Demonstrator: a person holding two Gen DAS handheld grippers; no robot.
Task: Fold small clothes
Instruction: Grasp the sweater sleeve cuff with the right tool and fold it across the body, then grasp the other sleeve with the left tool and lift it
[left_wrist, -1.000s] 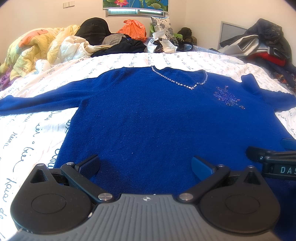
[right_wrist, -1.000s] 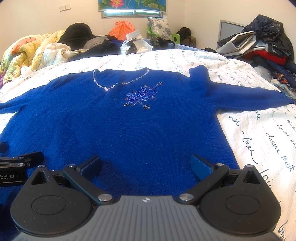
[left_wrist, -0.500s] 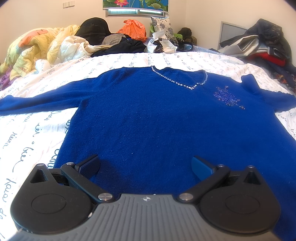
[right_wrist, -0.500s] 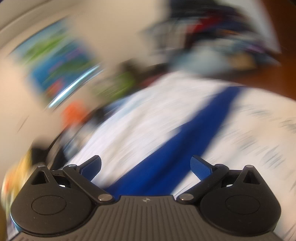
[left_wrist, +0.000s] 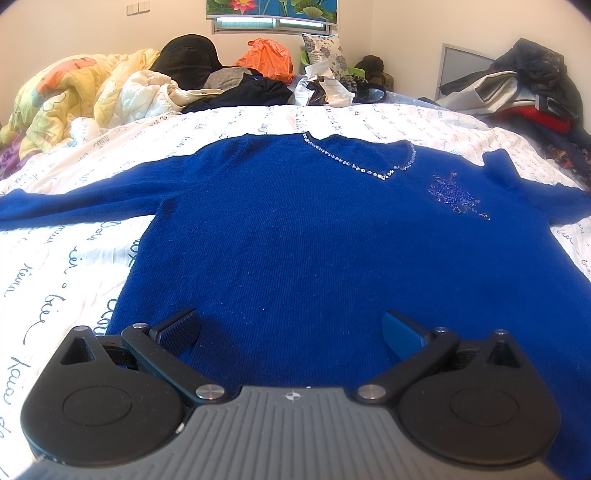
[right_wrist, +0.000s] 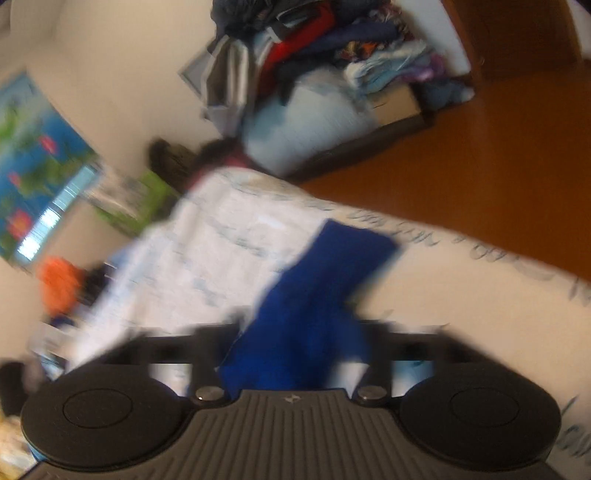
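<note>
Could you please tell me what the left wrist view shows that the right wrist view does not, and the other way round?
Only the left wrist view shows the sweater's whole front with its sparkly neckline, and the left gripper open above the hem. Only the right wrist view, blurred, shows the brown floor and the right gripper closing with the blue sleeve between its jaws. Both show the white lettered bedsheet and the orange bag.

blue sweater (left_wrist: 295, 236): 1; grippers: 2, left gripper (left_wrist: 291, 332), right gripper (right_wrist: 295, 354); orange bag (left_wrist: 266, 59) at 12 o'clock: 1; bed (left_wrist: 66, 258): 1
</note>
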